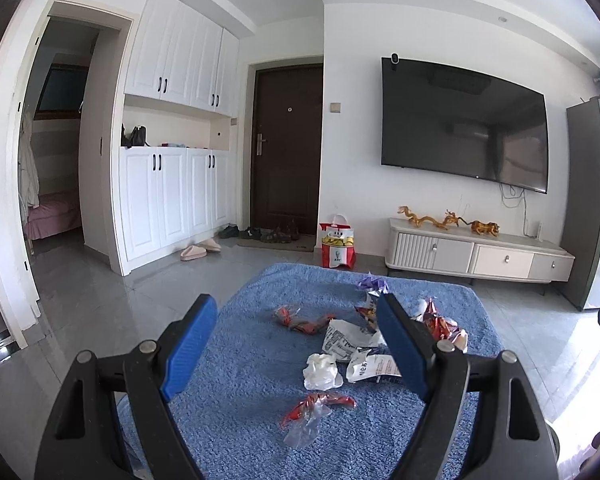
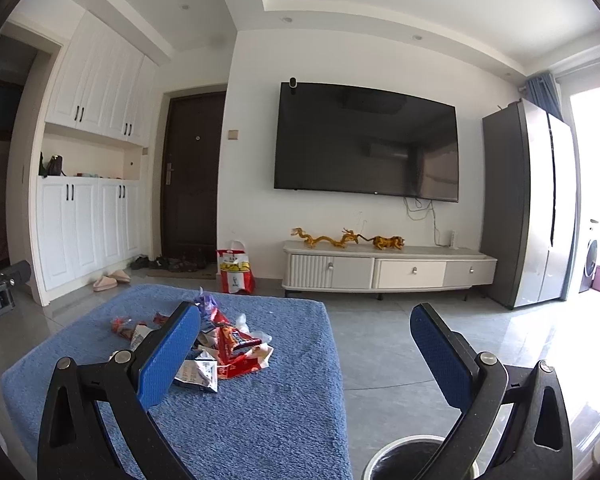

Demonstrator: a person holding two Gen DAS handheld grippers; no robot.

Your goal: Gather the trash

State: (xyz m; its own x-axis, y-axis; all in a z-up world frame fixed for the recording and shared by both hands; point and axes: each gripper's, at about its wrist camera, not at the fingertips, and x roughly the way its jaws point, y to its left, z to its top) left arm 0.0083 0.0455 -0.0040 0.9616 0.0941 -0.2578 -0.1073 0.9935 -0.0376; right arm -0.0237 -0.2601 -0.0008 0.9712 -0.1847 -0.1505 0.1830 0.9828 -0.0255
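Several pieces of trash lie on a blue fuzzy table cover (image 1: 244, 400): a crumpled white tissue (image 1: 321, 371), a red and clear wrapper (image 1: 316, 410) nearest me, printed white wrappers (image 1: 346, 338), a red wrapper (image 1: 300, 320) and a purple one (image 1: 372, 283). My left gripper (image 1: 298, 320) is open and empty above the pile. In the right wrist view the same pile (image 2: 224, 352) lies left of centre. My right gripper (image 2: 306, 330) is open and empty, over the cover's right edge. A round bin (image 2: 412, 458) with a dark liner sits below it.
A grey tiled floor surrounds the table. A white TV cabinet (image 2: 384, 270) with gold figurines stands under a wall TV (image 2: 366, 142). A KFC bag (image 1: 337, 246) stands by the dark door. A tall grey fridge (image 2: 528, 204) is at the right. Shoes lie by white cupboards (image 1: 172, 200).
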